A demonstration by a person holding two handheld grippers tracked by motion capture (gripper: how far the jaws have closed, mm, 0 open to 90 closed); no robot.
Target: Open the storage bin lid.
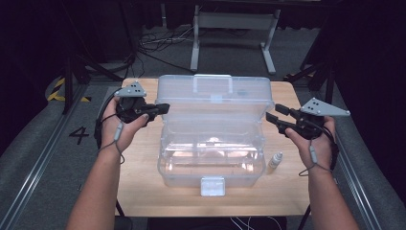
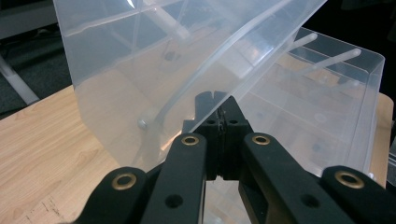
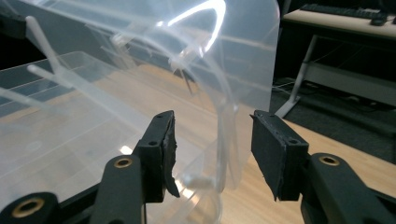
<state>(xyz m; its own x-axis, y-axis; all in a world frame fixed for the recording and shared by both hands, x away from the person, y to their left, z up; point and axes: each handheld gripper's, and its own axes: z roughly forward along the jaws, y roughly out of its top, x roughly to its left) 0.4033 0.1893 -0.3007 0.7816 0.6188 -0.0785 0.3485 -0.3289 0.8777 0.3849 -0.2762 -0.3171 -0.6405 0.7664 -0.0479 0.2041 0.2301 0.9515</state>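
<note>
A clear plastic storage box (image 1: 210,173) stands on the wooden table (image 1: 141,189) with its hinged lid (image 1: 215,101) raised upright at the back. My left gripper (image 1: 164,108) is shut, its tips right at the lid's left edge. In the left gripper view the closed jaws (image 2: 217,100) press up to the lid (image 2: 140,70), with the box base (image 2: 327,107) beyond; I cannot tell if they pinch any plastic. My right gripper (image 1: 272,115) is open at the lid's right edge. In the right gripper view its jaws (image 3: 212,149) stand on either side of the lid's edge (image 3: 229,116).
A small white dropper bottle (image 1: 275,161) stands on the table just right of the box. The box has a white front latch (image 1: 212,186) and a handle (image 1: 212,83) on the lid. A grey metal stand (image 1: 234,28) and cables lie on the floor beyond.
</note>
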